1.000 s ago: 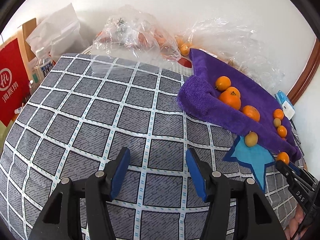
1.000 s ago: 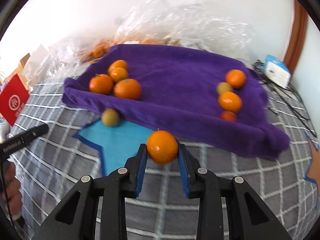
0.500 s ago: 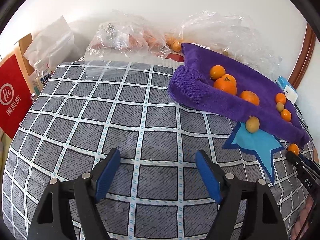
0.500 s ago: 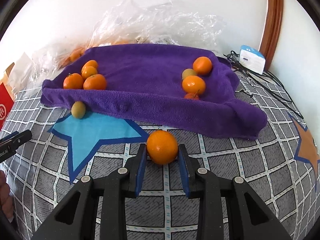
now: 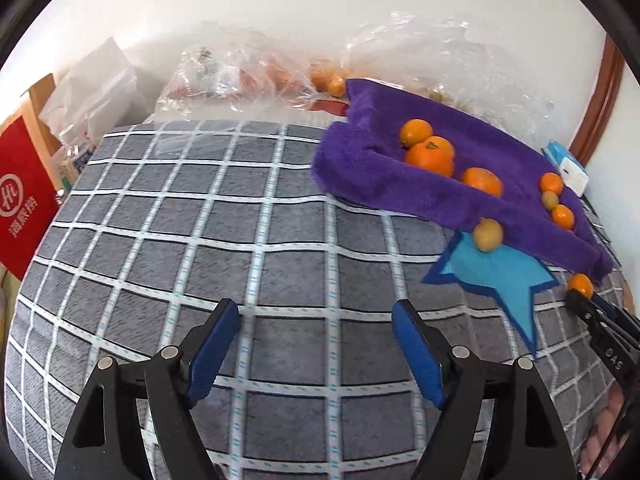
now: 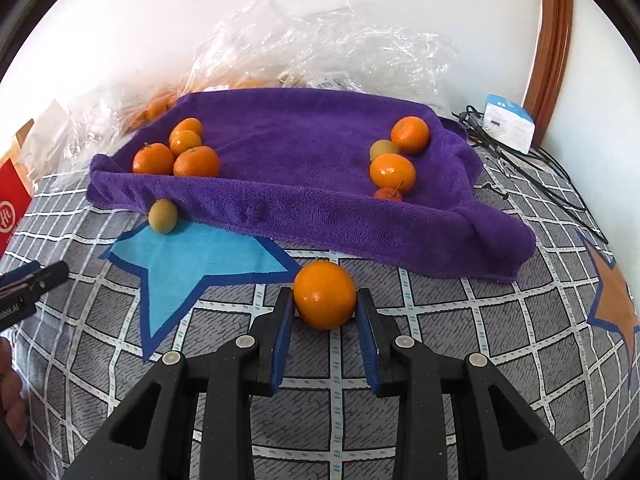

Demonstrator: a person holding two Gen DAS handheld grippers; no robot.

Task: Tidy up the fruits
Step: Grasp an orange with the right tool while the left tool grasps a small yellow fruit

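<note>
Checked blanket [image 6: 400, 420] | right gripper [image 6: 325, 312] clamped on orange [image 6: 325, 294], low before towel [image 6: 312, 200] | left gripper [image 5: 316, 344] apart, empty | keep squeeze light, carry to matching orange cluster

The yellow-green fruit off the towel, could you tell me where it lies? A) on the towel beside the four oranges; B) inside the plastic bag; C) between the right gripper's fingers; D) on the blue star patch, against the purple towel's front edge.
D: the yellow-green fruit sits on the blue star patch, tucked against the purple towel edge, while the right gripper holds an orange.
</note>
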